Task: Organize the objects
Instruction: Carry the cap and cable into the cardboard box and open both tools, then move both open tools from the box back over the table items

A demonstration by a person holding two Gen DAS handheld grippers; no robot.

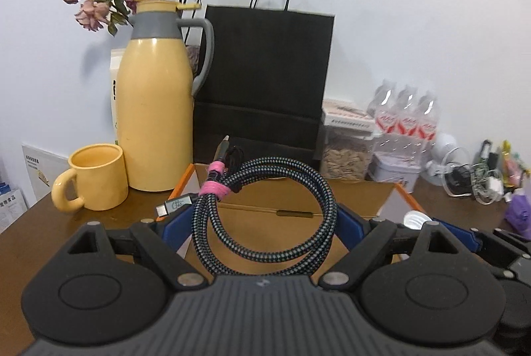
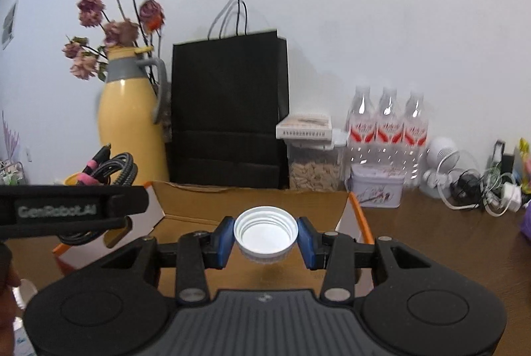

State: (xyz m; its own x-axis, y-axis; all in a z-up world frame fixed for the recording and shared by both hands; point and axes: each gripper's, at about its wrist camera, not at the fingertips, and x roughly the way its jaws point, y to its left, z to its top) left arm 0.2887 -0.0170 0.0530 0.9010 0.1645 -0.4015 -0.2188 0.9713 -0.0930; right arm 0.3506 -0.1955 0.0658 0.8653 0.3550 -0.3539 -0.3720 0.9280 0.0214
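Observation:
My left gripper (image 1: 262, 223) is shut on a coiled black braided cable (image 1: 265, 216) tied with pink straps and holds it above an open cardboard box (image 1: 365, 193). The cable also shows in the right wrist view (image 2: 109, 170) at the left, above the left gripper's body. My right gripper (image 2: 265, 236) is shut on a white bottle cap (image 2: 265, 231), open side up, over the same box (image 2: 252, 200). The cap shows in the left wrist view (image 1: 415, 219) at the right.
On the brown table (image 1: 39, 229) stand a yellow mug (image 1: 96, 181), a yellow thermos (image 1: 156, 103) with dried flowers, a black paper bag (image 1: 265, 80), a seed jar (image 1: 345, 153), water bottles (image 1: 405, 117), a tin and tangled chargers (image 1: 478, 180).

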